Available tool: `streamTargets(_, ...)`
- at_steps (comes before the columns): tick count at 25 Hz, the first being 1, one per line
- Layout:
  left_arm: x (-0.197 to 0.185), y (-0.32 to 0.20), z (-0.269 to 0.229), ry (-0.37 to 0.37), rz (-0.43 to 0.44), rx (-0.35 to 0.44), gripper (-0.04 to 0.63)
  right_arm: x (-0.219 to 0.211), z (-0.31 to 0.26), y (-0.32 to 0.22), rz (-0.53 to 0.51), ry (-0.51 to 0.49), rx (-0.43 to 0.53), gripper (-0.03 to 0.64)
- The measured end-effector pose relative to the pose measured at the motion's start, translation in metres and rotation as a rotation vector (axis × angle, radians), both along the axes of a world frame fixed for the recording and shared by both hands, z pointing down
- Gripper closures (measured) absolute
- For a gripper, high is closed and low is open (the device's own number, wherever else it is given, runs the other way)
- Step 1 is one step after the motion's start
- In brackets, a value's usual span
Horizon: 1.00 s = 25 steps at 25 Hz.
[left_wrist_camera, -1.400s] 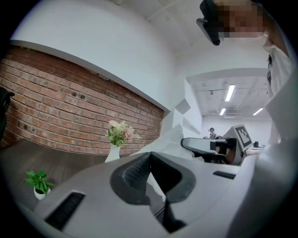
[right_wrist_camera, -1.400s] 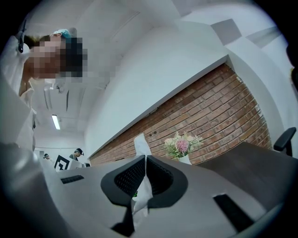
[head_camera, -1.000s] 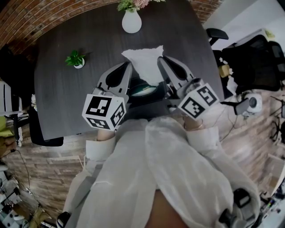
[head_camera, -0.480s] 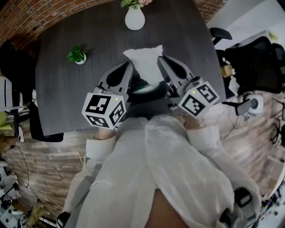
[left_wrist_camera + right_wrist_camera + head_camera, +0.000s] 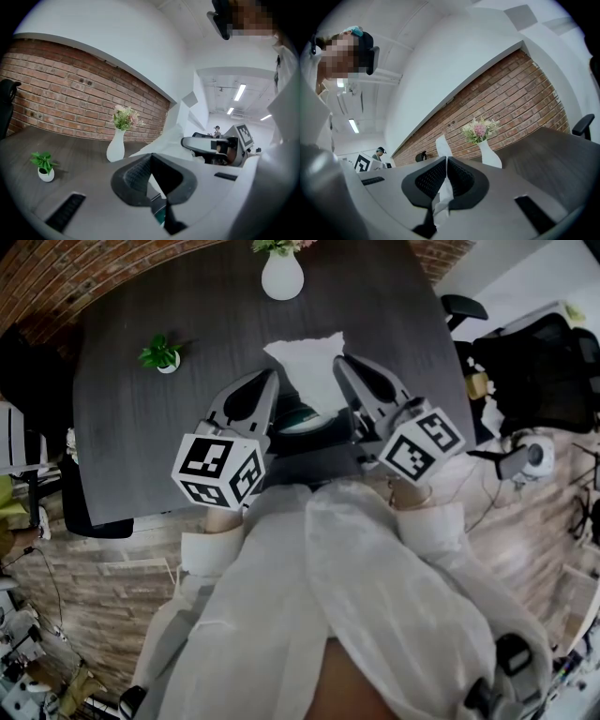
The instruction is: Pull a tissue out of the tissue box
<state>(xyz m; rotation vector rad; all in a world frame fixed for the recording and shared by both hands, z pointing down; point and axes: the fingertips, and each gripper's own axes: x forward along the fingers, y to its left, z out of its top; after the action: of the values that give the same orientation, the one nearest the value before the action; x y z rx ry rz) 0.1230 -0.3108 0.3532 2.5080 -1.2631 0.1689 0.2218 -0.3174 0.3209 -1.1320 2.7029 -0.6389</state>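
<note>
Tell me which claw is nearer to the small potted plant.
Left. The left claw is between the potted plant and the tissue; the right claw, shut on that tissue, is on its far side.

My left gripper [image 5: 273,375]: grey shell, black ribbed pads [image 5: 136,176].
My right gripper [image 5: 338,361]: same grey and black.
My cubes [image 5: 217,472]: white, black square markers.
My sleeves [image 5: 216,554]: loose, cream-white.

Matt wood-grain table [image 5: 141,446], paper tissue [image 5: 305,367]
</note>
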Motion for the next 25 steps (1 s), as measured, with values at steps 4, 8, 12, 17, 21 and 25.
streamTargets(4, -0.0009, -0.0021, 0.0003, -0.001, -0.003, -0.001, 0.591, 0.0010, 0.0004, -0.0011, 0.002, 0.004, -0.001, 0.604)
streamTargets(8, -0.0033, -0.0015, 0.0000, 0.000, -0.004, -0.002, 0.591, 0.0007, 0.0001, -0.0004, -0.001, 0.006, 0.001, 0.604)
streamTargets(12, -0.0019, -0.0017, -0.0029, 0.004, -0.001, 0.004, 0.591, 0.0022, -0.0008, -0.0016, -0.002, -0.017, -0.008, 0.604)
streamTargets(17, 0.0012, -0.0018, -0.0024, 0.008, 0.006, 0.001, 0.591, 0.0027, -0.0027, -0.0015, -0.003, -0.025, -0.004, 0.604)
streamTargets(21, 0.0008, -0.0026, -0.0010, 0.009, 0.003, -0.002, 0.591, 0.0032, -0.0044, -0.0019, -0.005, -0.023, 0.006, 0.604)
streamTargets(25, -0.0002, -0.0032, 0.0003, 0.009, 0.000, -0.005, 0.591, 0.0022, -0.0041, -0.0017, -0.010, -0.015, 0.008, 0.604)
